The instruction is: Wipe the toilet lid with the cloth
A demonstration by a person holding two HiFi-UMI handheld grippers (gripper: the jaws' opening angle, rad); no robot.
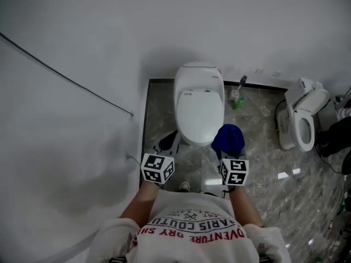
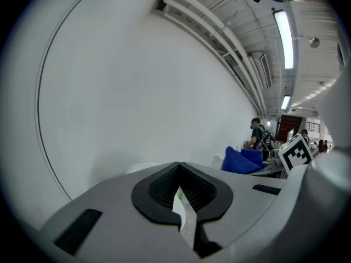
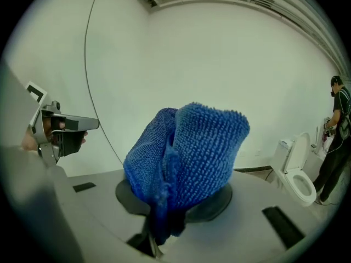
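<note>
The white toilet (image 1: 198, 106) stands against the wall with its lid (image 1: 197, 114) down. A blue fluffy cloth (image 1: 228, 138) hangs just off the lid's near right corner, and my right gripper (image 1: 231, 159) is shut on it. In the right gripper view the cloth (image 3: 189, 158) bunches up above the jaws of the right gripper (image 3: 164, 226) and hides their tips. My left gripper (image 1: 168, 142) is at the lid's near left side, shut with nothing held. In its own view the left gripper (image 2: 184, 204) points at the bare wall, with the cloth (image 2: 241, 160) off to the right.
A second toilet (image 1: 304, 119) with its seat raised stands to the right. A brush and a green bottle (image 1: 237, 96) sit on the floor beside the first toilet. A cable (image 1: 66, 78) runs along the white wall on the left. A person (image 3: 337, 141) stands far right.
</note>
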